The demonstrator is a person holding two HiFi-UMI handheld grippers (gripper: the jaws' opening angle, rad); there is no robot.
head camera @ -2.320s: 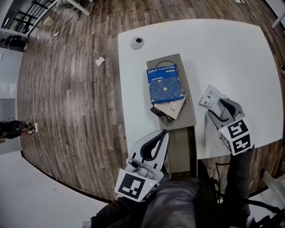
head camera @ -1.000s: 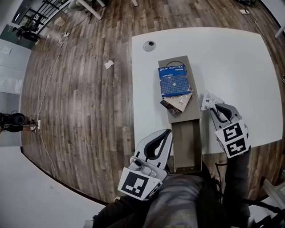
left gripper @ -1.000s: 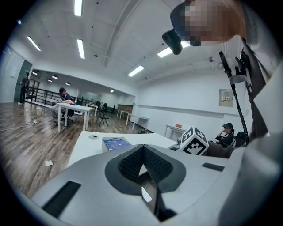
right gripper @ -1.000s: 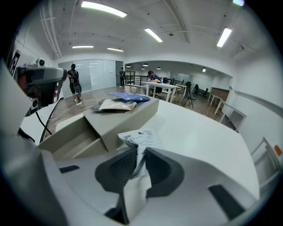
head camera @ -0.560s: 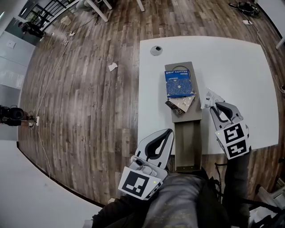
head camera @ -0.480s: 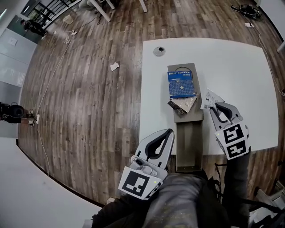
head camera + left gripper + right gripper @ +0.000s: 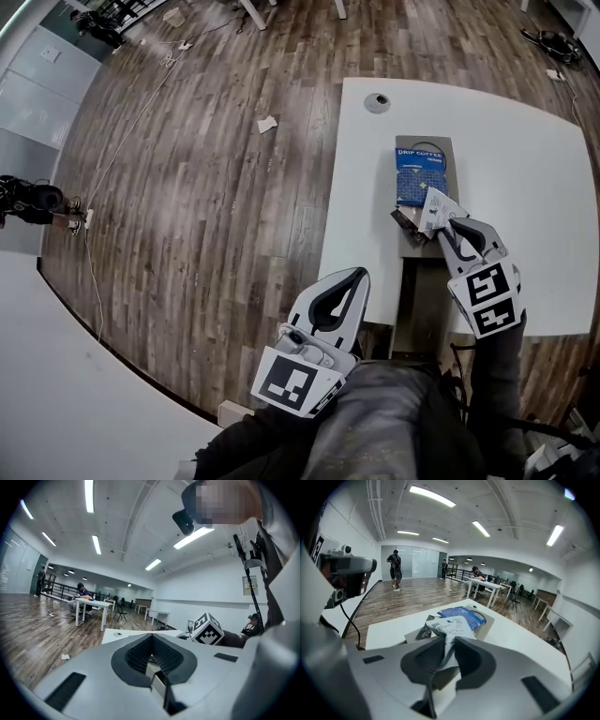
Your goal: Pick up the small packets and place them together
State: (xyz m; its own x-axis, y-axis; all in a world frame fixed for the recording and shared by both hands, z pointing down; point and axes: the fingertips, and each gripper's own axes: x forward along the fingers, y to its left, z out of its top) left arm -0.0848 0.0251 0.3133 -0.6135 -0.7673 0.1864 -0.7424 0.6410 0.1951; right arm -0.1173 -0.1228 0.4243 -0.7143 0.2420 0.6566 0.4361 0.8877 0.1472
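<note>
Right claw [image 7: 444, 639] — clenched narrowly on a white packet [image 7: 451, 625], gripping its lower edge. The packet is held over the blue packet [image 7: 419, 178] and dark packet [image 7: 405, 222], both on the grey tray [image 7: 448, 152] on the white worktop [image 7: 534, 141]. Left claw [image 7: 151, 639] — tips pressed together, nothing between them, off the worktop's near edge.

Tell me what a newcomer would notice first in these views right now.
The right tool is clamped on a white printed packet, right at the near end of a blue drip coffee packet that lies over a dark packet. Those two rest on a grey board on the white table. The left tool hangs shut and empty off the table, over the wood floor.
</note>
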